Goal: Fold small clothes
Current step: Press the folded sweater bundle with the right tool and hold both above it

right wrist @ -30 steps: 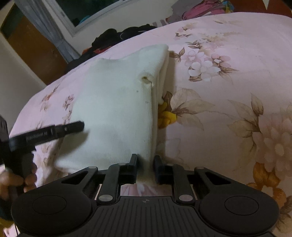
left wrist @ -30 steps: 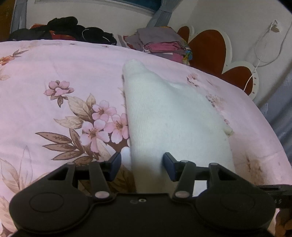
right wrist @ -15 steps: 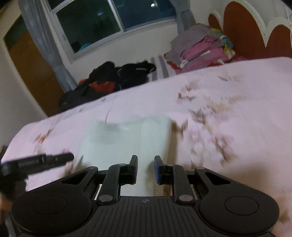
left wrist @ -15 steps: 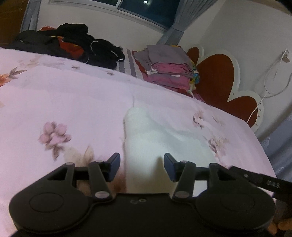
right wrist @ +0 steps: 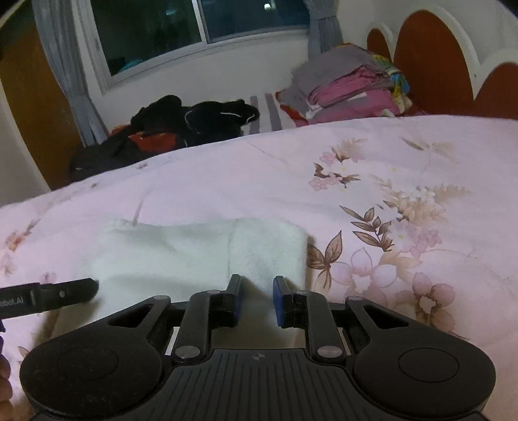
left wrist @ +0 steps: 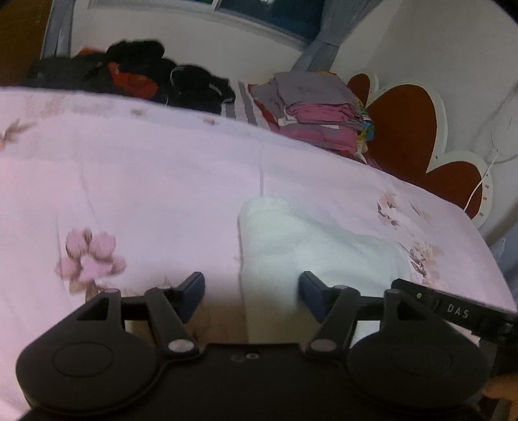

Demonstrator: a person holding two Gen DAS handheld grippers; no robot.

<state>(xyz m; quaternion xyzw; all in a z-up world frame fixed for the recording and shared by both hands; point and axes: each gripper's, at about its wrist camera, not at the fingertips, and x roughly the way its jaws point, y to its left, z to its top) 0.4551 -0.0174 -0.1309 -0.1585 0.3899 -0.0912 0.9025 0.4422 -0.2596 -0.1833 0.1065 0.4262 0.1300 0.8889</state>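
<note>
A small white knitted garment (right wrist: 200,256) lies folded on the pink floral bedspread (right wrist: 404,168); it also shows in the left wrist view (left wrist: 307,252). My left gripper (left wrist: 252,294) is open, its fingers apart above the garment's near left edge, holding nothing. My right gripper (right wrist: 256,299) is open with a narrow gap, above the garment's near right edge, and the cloth is not pinched. The left gripper's finger (right wrist: 61,293) shows at the left of the right wrist view.
A stack of folded grey and pink clothes (right wrist: 349,87) sits at the far side by the red and white headboard (right wrist: 437,61). A pile of black and red clothes (right wrist: 181,123) lies under the window (right wrist: 194,22). The bedspread (left wrist: 129,194) spreads to the left.
My right gripper let go of the garment's edge and opened a little. Both grippers rose and tilted up from the garment, so more of the room shows.
</note>
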